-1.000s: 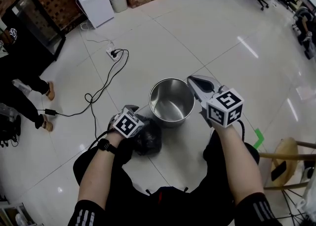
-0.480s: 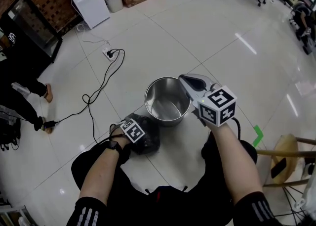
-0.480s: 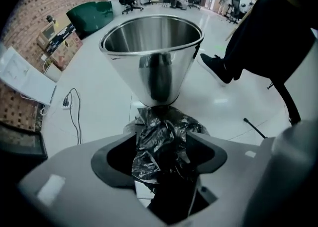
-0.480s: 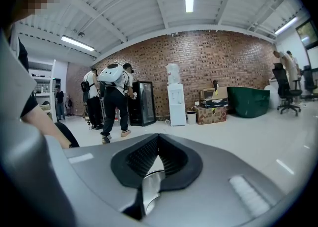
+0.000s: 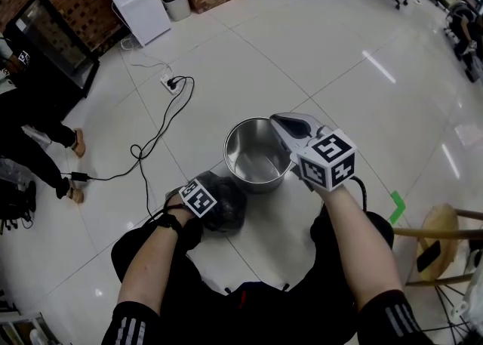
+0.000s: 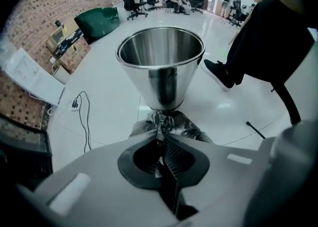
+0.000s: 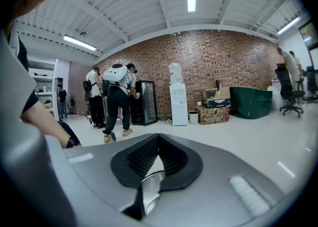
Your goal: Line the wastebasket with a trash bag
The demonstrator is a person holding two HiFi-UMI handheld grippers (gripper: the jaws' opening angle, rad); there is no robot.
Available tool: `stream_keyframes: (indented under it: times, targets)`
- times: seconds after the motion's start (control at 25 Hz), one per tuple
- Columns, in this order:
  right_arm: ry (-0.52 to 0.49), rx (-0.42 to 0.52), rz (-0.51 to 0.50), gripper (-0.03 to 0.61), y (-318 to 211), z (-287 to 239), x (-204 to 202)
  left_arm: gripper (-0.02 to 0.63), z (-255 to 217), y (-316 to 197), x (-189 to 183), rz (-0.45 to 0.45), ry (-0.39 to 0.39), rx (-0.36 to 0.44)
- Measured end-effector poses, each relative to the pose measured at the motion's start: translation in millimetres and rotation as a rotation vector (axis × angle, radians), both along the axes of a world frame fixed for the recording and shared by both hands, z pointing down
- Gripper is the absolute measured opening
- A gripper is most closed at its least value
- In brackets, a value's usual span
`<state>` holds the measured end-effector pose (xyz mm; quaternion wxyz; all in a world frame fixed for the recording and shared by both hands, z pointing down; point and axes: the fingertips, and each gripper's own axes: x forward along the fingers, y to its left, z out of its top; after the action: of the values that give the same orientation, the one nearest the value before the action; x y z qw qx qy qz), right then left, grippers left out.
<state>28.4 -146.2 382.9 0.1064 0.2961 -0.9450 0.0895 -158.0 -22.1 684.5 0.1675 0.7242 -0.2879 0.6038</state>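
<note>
Pinching a twist of the crumpled black trash bag (image 6: 168, 121) with left gripper (image 6: 162, 141), jaws just closed onto it, nose steeply down. Lying on the tile floor (image 5: 302, 56), just beside the upright steel wastebasket (image 5: 253, 158). Clamping wastebasket rim with right gripper (image 7: 155, 156), jaws tight on metal edge

Left hand-held gripper (image 6: 161, 144) steeply down, pinched on trash bag (image 6: 186, 129); right hand-held gripper (image 7: 151, 166) near level, clamped on wastebasket (image 6: 161, 79) rim.
</note>
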Motion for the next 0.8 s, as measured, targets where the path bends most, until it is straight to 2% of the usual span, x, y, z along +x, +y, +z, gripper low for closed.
stream_keyframes:
  times: [0.2, 0.4, 0.56, 0.6, 0.68, 0.8]
  targets:
    - [0.033, 0.009, -0.045, 0.006, 10, 6, -11, 0.008, -65, -14, 3, -0.025, 0.072, 0.110]
    - [0.044, 0.038, -0.087, 0.006, 24, 3, -19, 0.008, -125, -23, 0, -0.028, 0.068, 0.253]
    - [0.031, 0.060, -0.142, 0.010, 38, -1, -27, 0.008, -176, -30, 0, -0.060, 0.120, 0.373]
    - [0.025, 0.062, -0.162, 0.019, 42, -1, -31, 0.008, -191, -33, 0, -0.062, 0.128, 0.409]
    - [0.030, 0.066, -0.206, 0.104, 51, 1, -40, 0.008, -227, -38, 2, -0.050, 0.132, 0.491]
    - [0.063, 0.087, -0.267, 0.145, 66, 5, -55, 0.007, -285, -40, 14, -0.009, 0.141, 0.601]
